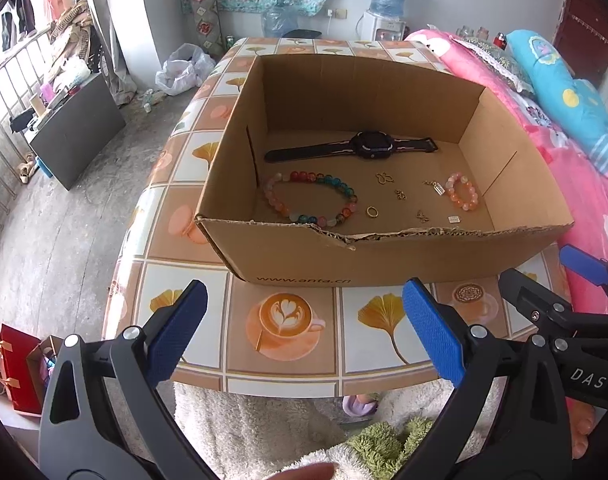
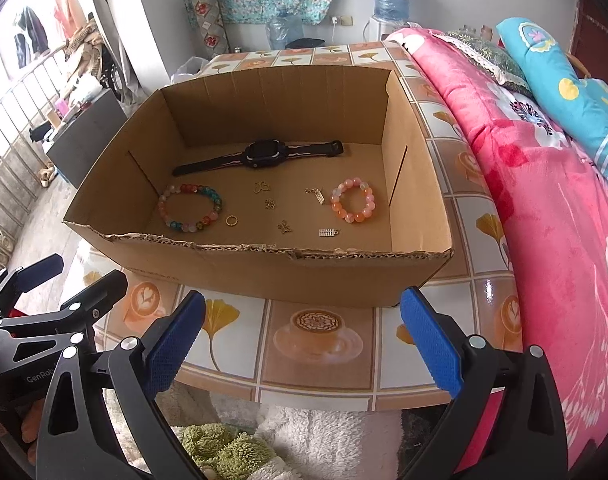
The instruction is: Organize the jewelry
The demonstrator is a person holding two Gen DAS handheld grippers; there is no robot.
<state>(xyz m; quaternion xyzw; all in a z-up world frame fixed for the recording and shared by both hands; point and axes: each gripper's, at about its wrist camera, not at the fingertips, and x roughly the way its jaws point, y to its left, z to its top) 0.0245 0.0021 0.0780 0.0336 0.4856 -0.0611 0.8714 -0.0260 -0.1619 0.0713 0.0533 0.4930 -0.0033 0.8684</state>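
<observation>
Tiled table point(image 1: 384, 336), box point(image 1: 344, 256) torn near rim, left tool point(image 1: 304, 328) wide, right tool point(image 2: 301, 338) wide

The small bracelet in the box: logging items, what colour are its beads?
The small bracelet has pink and orange beads, clearest in the right wrist view.

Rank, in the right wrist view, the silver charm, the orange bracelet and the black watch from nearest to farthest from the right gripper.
From the right gripper:
1. Silver charm, near the front wall of the box.
2. Orange bracelet, right side, further in.
3. Black watch, along the back wall.
</observation>
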